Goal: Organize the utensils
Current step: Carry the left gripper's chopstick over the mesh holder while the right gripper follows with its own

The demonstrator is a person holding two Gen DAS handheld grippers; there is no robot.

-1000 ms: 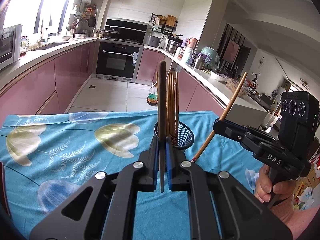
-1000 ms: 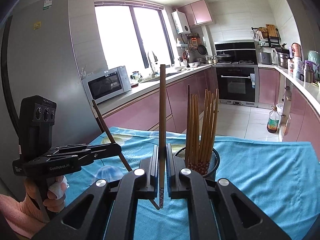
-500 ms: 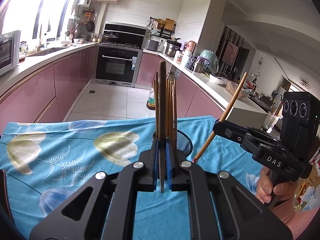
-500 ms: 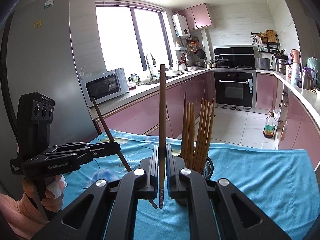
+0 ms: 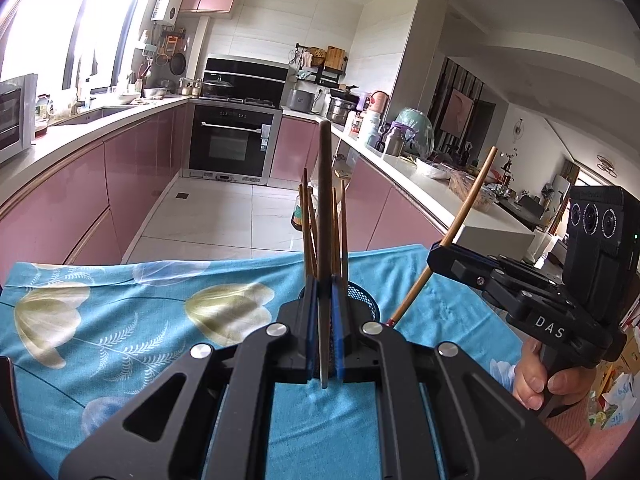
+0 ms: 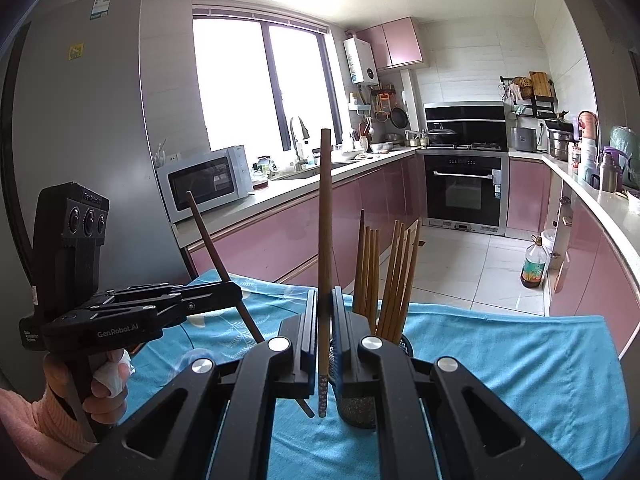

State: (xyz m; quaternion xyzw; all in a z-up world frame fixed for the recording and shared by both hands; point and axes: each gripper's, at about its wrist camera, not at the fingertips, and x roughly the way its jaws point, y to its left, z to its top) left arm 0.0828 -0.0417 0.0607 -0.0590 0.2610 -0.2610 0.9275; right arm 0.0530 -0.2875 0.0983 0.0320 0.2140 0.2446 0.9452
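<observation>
Left wrist view: the left gripper (image 5: pixel 324 344) is pinched shut on a dark chopstick (image 5: pixel 325 200), which stands nearly upright between the blue pads. Just beyond it sits the black mesh holder (image 5: pixel 366 302) on the blue flowered cloth (image 5: pixel 120 320), with several chopsticks already standing in it. To the right, the right gripper (image 5: pixel 436 254) clamps a lighter chopstick (image 5: pixel 460 228) that leans, its lower tip near the holder's rim.

Right wrist view: the right gripper (image 6: pixel 324 344) is pressed together on its chopstick (image 6: pixel 325 220), patterned tip pointing down just short of the holder (image 6: pixel 356 404). The bundle of stored chopsticks (image 6: pixel 388 276) fans out of the cup. At left, the left gripper (image 6: pixel 236 292) grips its dark chopstick (image 6: pixel 212 236) at a slant.

The step in hand looks like carrying both sticks to the holder. Next, each tip probably needs lifting over the rim and lining up with a gap among the bundle before the pads let go, one hand at a time to avoid knocking the cup.
</observation>
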